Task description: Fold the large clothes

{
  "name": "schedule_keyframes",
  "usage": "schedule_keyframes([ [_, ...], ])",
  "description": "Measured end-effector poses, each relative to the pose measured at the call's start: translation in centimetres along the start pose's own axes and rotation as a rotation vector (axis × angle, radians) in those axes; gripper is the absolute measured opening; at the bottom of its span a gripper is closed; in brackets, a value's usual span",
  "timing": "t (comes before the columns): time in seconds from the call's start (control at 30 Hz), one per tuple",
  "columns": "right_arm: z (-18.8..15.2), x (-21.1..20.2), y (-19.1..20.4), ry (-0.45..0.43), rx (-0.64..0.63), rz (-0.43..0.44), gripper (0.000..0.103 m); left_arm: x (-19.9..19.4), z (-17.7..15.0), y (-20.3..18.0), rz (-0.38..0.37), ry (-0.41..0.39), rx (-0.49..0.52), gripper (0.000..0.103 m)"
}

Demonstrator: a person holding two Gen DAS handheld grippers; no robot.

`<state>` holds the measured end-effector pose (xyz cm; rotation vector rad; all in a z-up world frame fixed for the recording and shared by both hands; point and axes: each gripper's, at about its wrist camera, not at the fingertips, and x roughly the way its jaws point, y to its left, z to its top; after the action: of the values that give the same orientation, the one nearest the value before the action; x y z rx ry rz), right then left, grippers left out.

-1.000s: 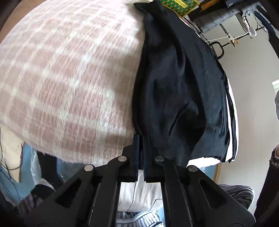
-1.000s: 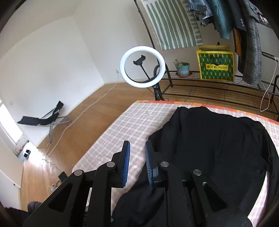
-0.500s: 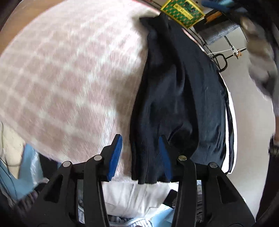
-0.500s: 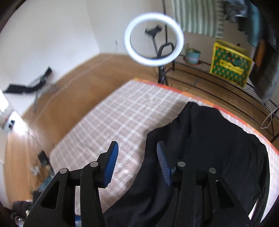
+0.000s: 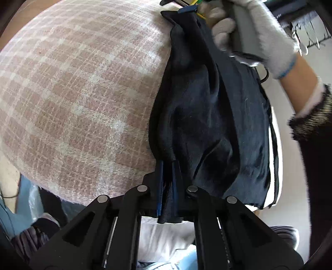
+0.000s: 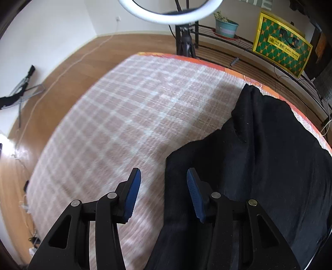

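A large black garment lies on the right part of a bed with a pink-and-white checked cover. My left gripper is shut on the garment's near left edge, and a strip of black cloth hangs down between its blue pads. In the right wrist view the garment fills the right side of the checked cover. My right gripper is open just above the garment's left edge, its pads clear of the cloth. A gloved hand holds that gripper over the garment's far end.
Beyond the bed's orange far edge stand a ring light, a potted plant and a green-and-yellow box on a low metal rack. Wooden floor and a folded chair lie to the left. A dark sleeve is at the right.
My left gripper opened, then shut on the garment's near edge. The right gripper opened and dropped toward the bed, tilting downward. The gloved hand came into the left wrist view.
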<state>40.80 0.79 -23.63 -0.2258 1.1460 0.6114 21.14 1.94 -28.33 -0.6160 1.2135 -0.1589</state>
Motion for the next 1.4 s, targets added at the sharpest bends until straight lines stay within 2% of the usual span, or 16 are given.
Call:
schedule_keyframes([
  [0.27,1.9,3.3,-0.1,0.046,-0.036,-0.074,0.045,-1.4,-0.1,-0.7,-0.021,-0.022,0.053,0.005],
  [0.37,1.7,4.2,0.0,0.072,-0.084,-0.107,0.041,-1.6,-0.3,-0.6,-0.014,-0.024,0.065,0.004],
  [0.43,1.5,4.1,0.1,0.064,-0.122,-0.146,0.021,-1.8,-0.4,-0.2,-0.019,-0.023,0.066,0.004],
  [0.5,1.5,3.9,-0.3,0.061,-0.136,-0.156,0.007,-2.3,-0.6,0.2,-0.021,-0.026,0.068,0.004],
  [0.63,2.0,2.6,-1.5,0.03,-0.096,-0.112,0.004,-3.6,-0.6,1.0,-0.043,-0.032,0.065,0.004],
  [0.77,3.5,-0.6,-3.3,-0.078,0.022,0.003,0.004,-3.6,-1.0,0.5,-0.023,-0.048,0.097,0.004],
  [0.8,3.7,-0.9,-4.0,-0.101,0.055,0.012,0.004,-3.4,-1.1,0.5,-0.012,-0.042,0.098,0.004],
  [0.9,3.5,0.5,-4.5,-0.065,0.045,-0.035,0.004,-2.7,-1.4,1.2,-0.007,-0.019,0.076,0.004],
  [0.97,3.1,0.3,-4.9,-0.088,0.056,-0.009,0.004,-2.9,-1.5,1.0,-0.011,-0.028,0.083,0.004],
  [1.07,3.1,0.2,-5.9,-0.103,0.102,0.035,0.004,-3.0,-1.7,0.3,-0.016,-0.033,0.105,0.004],
  [1.2,2.6,-0.8,-6.6,-0.131,0.099,0.07,0.004,-3.1,-1.7,-1.3,-0.037,-0.037,0.139,0.004],
  [1.4,1.0,-4.1,-10.8,-0.232,0.183,0.177,0.004,-2.9,-2.4,-5.3,-0.076,-0.037,0.244,0.004],
])
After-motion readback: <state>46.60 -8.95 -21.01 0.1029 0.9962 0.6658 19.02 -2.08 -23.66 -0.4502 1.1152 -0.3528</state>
